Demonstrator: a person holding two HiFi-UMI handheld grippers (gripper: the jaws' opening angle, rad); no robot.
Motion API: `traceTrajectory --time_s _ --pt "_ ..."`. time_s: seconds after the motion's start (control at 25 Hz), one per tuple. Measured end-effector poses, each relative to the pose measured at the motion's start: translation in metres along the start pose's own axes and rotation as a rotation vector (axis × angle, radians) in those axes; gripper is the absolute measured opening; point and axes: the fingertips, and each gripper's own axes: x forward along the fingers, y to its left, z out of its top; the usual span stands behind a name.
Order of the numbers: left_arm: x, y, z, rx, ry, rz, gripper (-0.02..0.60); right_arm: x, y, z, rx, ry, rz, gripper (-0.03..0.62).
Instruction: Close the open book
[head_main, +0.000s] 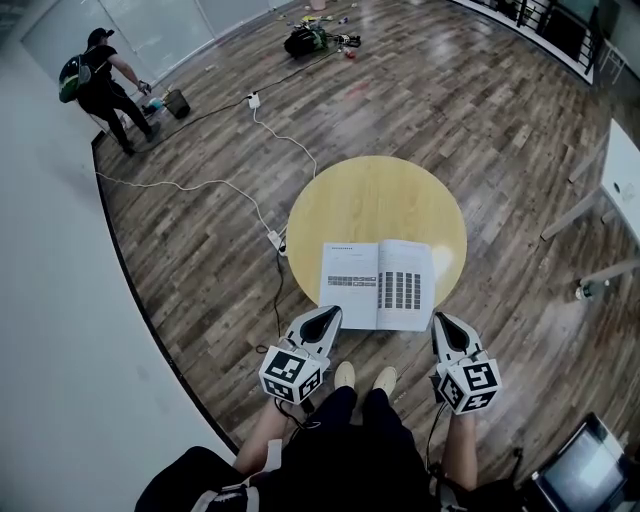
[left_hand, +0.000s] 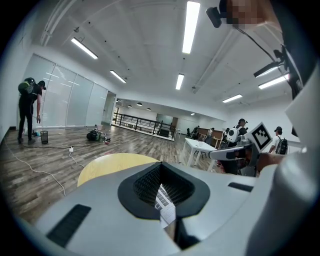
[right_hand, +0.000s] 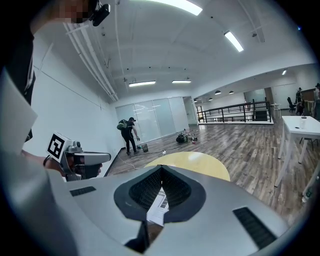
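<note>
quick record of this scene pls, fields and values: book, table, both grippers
book: open book, lying flat, pages up, not yet closed
table: round yellow table, book sits at its near edge
left gripper: jaws together, holding nothing, at the book's near left corner
right gripper: jaws together, holding nothing, at the book's near right corner
contact with book: cannot tell
background: person far off on the wood floor

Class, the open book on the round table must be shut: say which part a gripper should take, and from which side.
Probably the right page's outer edge of the open book, near its front corner, approached from the right. The book lies flat, spine pointing away, and that free edge sits nearest the right gripper.
</note>
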Motion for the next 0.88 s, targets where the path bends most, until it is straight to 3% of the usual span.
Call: traceTrajectory --time_s 0.36,0.88 --pt "0.003 0.000 -0.009 -0.013 0.019 -0.016 -0.002 0.005 -0.002 -0.013 0.021 0.024 -0.011 -0.003" --pt "0.025 0.008 -0.060 -0.071 0.104 -0.028 -0.002 0.028 -0.012 -0.060 0.066 0.105 -0.003 -0.003"
